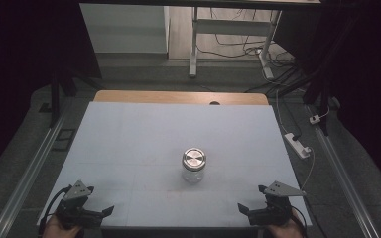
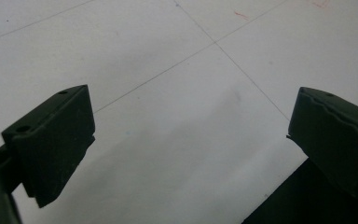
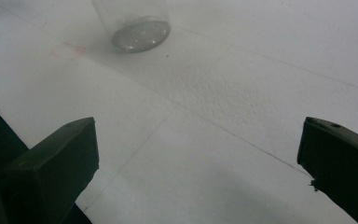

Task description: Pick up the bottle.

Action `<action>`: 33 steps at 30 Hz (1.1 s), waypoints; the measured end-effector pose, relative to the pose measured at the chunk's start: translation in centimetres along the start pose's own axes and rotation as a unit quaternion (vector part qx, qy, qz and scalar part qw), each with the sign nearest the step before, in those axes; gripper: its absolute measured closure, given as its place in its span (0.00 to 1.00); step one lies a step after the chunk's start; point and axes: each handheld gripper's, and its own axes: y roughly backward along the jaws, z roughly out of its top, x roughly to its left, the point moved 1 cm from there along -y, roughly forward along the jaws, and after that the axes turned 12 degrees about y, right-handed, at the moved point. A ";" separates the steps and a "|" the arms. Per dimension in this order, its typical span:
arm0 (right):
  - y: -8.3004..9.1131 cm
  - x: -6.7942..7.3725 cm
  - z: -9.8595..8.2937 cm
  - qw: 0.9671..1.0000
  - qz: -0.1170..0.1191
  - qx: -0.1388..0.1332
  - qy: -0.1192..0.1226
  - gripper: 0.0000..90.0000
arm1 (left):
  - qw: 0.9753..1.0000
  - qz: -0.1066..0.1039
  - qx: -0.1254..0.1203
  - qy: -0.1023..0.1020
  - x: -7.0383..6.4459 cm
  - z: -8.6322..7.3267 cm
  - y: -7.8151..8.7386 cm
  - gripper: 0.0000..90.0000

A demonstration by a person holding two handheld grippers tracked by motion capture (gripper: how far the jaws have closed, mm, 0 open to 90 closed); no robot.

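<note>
A clear glass jar (image 1: 194,166) with a round metal lid stands upright near the middle of the white table sheet (image 1: 144,134). Its base (image 3: 135,32) shows at the top of the right gripper view, well beyond the jaws. My left gripper (image 1: 106,211) rests at the front left corner of the sheet, jaws wide apart over bare sheet, as the left gripper view (image 2: 191,144) shows. At the front right corner my right gripper (image 1: 243,208) is held the same way, open with nothing between its jaws (image 3: 198,158). Both are far from the jar.
A wooden table edge (image 1: 178,97) shows behind the sheet. A white power strip (image 1: 297,145) with a cable lies off the table's right side. Metal rails (image 1: 27,178) run along both sides. A desk frame (image 1: 228,34) stands far behind.
</note>
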 end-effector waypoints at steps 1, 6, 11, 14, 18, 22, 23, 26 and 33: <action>0.0 0.0 0.0 1.000 0.000 -0.005 0.001 0.00 | 1.000 -0.001 0.000 0.000 0.0 0.0 0.0 0.01; 0.2 0.3 0.4 1.000 0.004 -0.016 0.008 0.00 | 1.000 -0.004 -0.002 0.001 0.1 0.0 0.0 0.01; 0.0 0.4 0.7 0.999 0.019 -0.023 0.019 0.00 | 1.000 -0.007 -0.002 0.001 0.1 0.0 0.0 0.01; -0.1 0.4 0.9 0.999 0.028 -0.027 0.017 0.00 | 1.000 -0.008 0.000 0.000 0.1 0.0 0.0 0.01; -0.2 0.5 1.1 0.999 0.032 -0.032 0.016 0.00 | 1.000 -0.008 0.002 0.001 0.1 0.0 0.0 0.01; -0.6 0.6 1.4 0.998 0.040 -0.038 0.021 0.00 | 1.000 -0.009 0.003 0.002 0.1 0.0 0.0 0.00; -0.6 0.6 1.5 0.998 0.040 -0.038 0.022 0.00 | 1.000 -0.008 0.002 0.003 0.1 0.0 0.0 0.00; -0.8 0.7 1.6 0.998 0.043 -0.038 0.023 0.00 | 1.000 -0.005 0.002 0.006 0.2 0.0 0.0 0.00; -1.1 1.0 2.3 0.997 0.047 -0.050 0.033 0.00 | 1.000 -0.004 0.002 0.013 0.3 0.0 0.0 0.00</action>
